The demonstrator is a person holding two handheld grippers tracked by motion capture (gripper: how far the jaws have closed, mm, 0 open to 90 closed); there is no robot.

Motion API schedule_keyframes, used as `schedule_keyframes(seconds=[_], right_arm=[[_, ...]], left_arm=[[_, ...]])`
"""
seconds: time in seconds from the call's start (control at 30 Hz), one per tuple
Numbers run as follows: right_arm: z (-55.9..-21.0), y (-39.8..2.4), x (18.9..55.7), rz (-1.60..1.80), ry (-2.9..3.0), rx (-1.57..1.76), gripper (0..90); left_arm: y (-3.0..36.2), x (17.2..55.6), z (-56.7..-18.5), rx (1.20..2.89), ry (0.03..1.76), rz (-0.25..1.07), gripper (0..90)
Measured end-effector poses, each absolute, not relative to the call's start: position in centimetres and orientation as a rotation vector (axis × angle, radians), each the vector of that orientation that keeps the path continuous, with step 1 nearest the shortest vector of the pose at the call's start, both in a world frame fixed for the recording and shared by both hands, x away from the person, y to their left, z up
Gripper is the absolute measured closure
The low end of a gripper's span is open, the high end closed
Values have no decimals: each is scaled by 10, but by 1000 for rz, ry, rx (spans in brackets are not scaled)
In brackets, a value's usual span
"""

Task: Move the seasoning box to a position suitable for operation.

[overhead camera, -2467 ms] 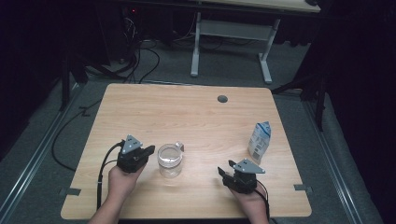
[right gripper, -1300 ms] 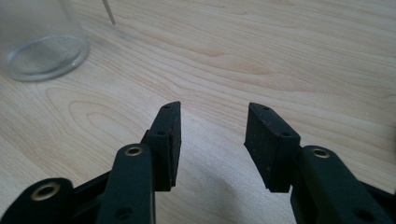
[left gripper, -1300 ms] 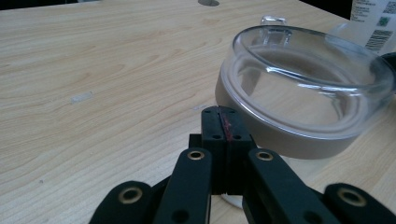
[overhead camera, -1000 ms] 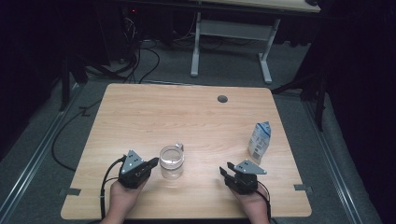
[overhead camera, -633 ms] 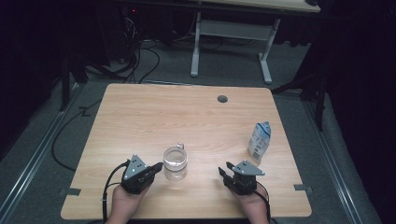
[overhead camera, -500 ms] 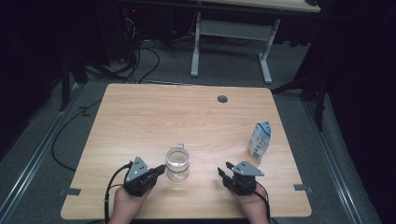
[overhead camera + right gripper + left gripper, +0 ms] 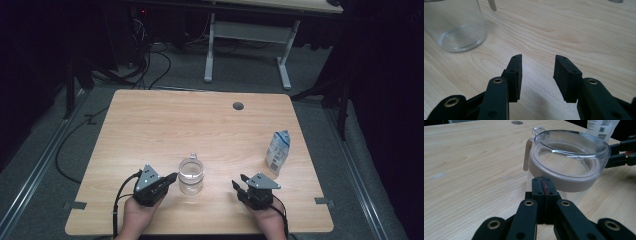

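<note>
A clear glass jar point(image 7: 191, 175) with a beige collar and a transparent lid stands near the table's front edge, between both hands. My left gripper point(image 7: 172, 177) is shut with nothing in it. Its closed tips point(image 7: 544, 185) sit right at the jar point(image 7: 569, 162), just below the collar. My right gripper point(image 7: 239, 181) rests to the jar's right, apart from it. In the right gripper view it point(image 7: 537, 66) is open over bare wood, with the jar's base point(image 7: 456, 25) off to the upper left.
A small white and blue carton point(image 7: 278, 151) stands upright at the right side of the wooden table point(image 7: 200, 125), behind the right gripper. A round cable hole point(image 7: 238, 106) lies at the back. A white desk frame stands on the floor beyond.
My left gripper has moved nearer the front edge and to the right, staying shut. The jar has slid a little right and toward me. The right gripper has stayed put.
</note>
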State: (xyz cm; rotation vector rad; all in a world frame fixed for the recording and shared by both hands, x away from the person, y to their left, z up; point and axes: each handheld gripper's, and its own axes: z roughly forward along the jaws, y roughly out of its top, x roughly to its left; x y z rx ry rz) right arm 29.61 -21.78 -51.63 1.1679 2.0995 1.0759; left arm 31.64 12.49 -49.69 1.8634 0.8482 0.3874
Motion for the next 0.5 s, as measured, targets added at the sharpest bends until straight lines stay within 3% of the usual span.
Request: schedule_keyframes(seconds=[0.5], right_arm=[[-515,-222,291,1077,2084,1188,588]], left_arm=[[106,305,-496,1888,766,311,900]])
